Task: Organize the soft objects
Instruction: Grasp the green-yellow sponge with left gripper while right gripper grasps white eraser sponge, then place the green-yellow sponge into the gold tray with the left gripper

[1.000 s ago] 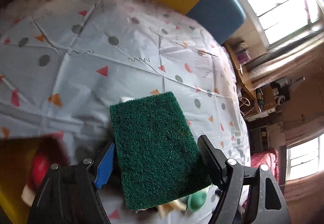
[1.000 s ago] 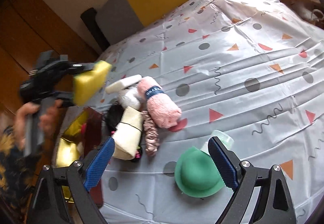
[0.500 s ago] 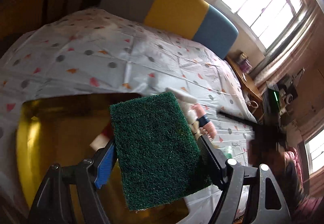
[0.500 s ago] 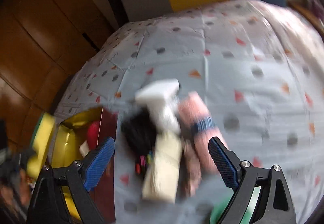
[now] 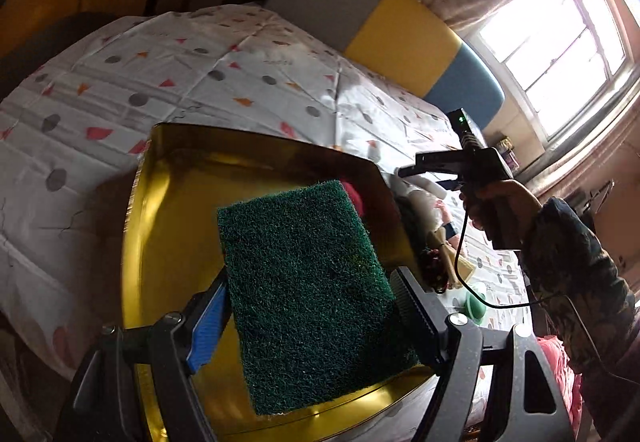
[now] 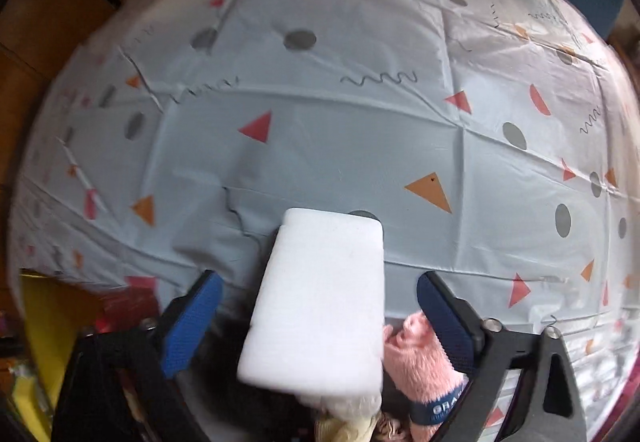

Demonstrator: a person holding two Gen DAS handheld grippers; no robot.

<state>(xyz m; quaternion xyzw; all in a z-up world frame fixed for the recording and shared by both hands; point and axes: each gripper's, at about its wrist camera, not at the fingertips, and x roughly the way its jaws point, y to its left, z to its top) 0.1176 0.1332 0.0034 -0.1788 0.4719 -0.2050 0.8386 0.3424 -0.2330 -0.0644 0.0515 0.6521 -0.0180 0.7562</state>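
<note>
My left gripper is shut on a scouring sponge, green side up, and holds it above the open gold tin box. A red soft thing lies in the box, mostly hidden by the sponge. My right gripper is open, its jaws on either side of a white foam block that lies on the pile. A rolled pink towel with a blue band lies just right of the block. The right gripper also shows in the left wrist view, over the pile.
The patterned tablecloth covers the table. The pile holds a black soft item and a cream item. A green hat lies beyond the box. A grey, yellow and blue headboard stands at the far edge.
My left gripper has moved with the sponge over the gold box. My right gripper has moved left and down from the green hat to straddle the white foam block.
</note>
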